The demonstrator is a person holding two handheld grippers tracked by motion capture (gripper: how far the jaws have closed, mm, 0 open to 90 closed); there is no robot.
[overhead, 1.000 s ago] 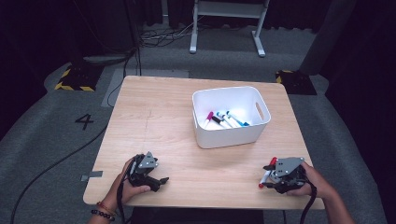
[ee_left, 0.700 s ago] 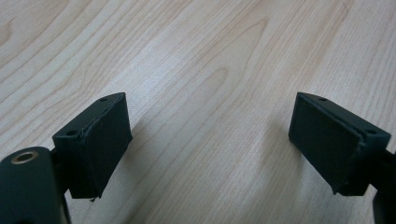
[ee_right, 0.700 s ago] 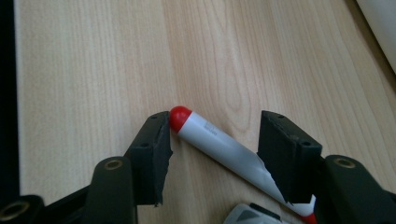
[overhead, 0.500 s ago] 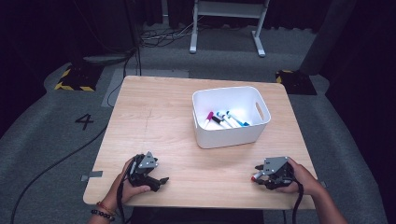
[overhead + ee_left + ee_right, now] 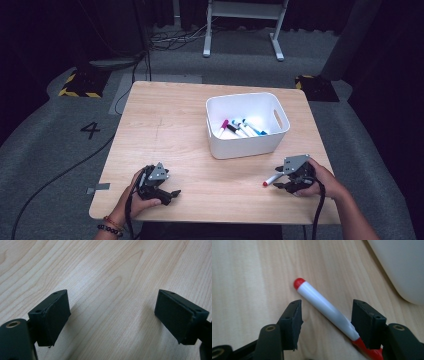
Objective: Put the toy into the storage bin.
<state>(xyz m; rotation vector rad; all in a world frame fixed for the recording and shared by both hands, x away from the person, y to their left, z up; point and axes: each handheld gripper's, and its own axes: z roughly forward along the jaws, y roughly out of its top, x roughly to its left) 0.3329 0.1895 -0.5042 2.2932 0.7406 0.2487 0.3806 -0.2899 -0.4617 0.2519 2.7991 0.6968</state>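
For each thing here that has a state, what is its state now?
Left gripper: open, holding nothing, over bare wood.
Right gripper: open, jaws on either side of the marker.
Red-capped white marker: lying flat on the table, not clamped.
White plastic bin: upright, holding several markers.
Light wooden table: bearing the bin and marker.

Right gripper (image 5: 281, 181) shifted left along the table's (image 5: 165, 130) near edge and turned. Red-tipped marker (image 5: 272, 179), previously tucked at the gripper, now lies on the wood between its parted jaws, poking out leftward.
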